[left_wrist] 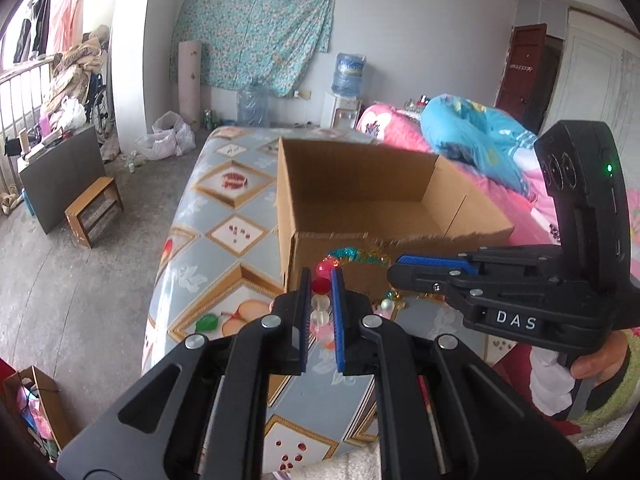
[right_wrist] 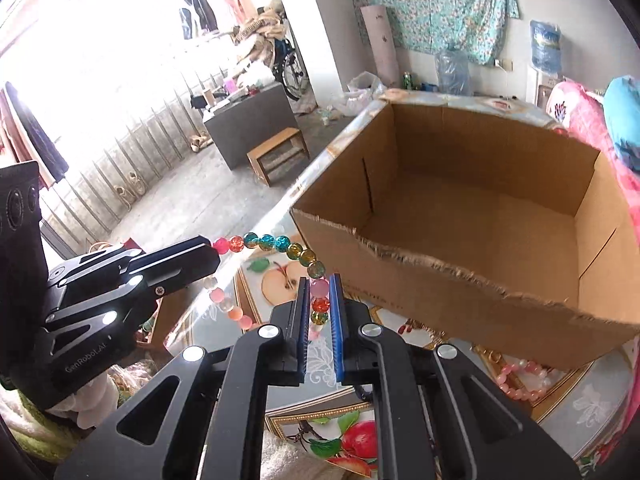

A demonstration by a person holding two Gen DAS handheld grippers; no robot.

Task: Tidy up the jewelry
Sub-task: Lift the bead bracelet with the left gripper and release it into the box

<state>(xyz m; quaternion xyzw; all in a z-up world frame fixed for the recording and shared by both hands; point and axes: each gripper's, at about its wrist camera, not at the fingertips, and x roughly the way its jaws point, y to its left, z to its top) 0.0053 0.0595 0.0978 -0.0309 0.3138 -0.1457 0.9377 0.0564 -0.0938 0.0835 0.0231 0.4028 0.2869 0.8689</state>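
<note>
A cluttered bedroom is lying behind the work: a floral sheet on the wall, water jugs, a small wooden stool on the bare floor. In front, a table under a fruit-patterned cloth is carrying an open cardboard box, which looks empty and is probably standing there to receive the jewelry.

Both grippers are sharing one bead necklace. The left gripper is pinching it with its jaws nearly together, red and clear beads showing between the pads. The right gripper is doing the same further along, clamped on pink, orange and yellow beads. Between the two grips, the coloured beads are running in an arc in the air, just in front of the box's torn near edge, while a pale pink stretch is sagging below.

Holding it at two places is likely keeping the strand spread and untangled for lowering into the box. Another pink bead bracelet is lying on the cloth beside the box.
</note>
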